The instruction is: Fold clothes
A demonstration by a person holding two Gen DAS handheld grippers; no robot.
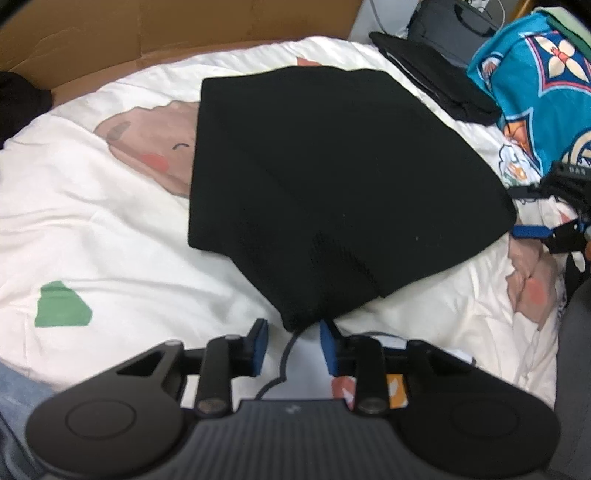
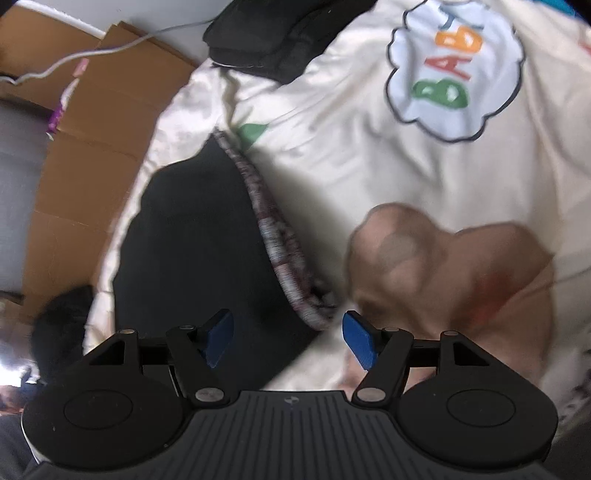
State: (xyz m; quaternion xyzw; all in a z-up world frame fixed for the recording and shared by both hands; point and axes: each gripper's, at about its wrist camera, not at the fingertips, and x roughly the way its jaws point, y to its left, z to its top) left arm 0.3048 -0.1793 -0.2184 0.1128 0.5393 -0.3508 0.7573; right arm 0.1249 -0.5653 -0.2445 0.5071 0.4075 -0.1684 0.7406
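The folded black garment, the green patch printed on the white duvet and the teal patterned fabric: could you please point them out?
Folded black garment [image 1: 332, 184], left wrist view, middle of its top layer.
Green patch [image 1: 61, 305], left wrist view, its centre.
Teal patterned fabric [image 1: 535, 85], left wrist view, its printed face.

White cartoon-print duvet [image 1: 110, 236] covers the bed; print includes a brown animal face and a cloud lettered "BABY" [image 2: 454, 70]. Flattened cardboard [image 1: 122, 33] lines its far edge. Teal patterned bedding [image 1: 535, 85] sits at the far right corner.

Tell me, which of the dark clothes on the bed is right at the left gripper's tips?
The big black garment spread mid-quilt; its corner reaches the left gripper. The folded dark pile lies far off, beside the teal cloth.
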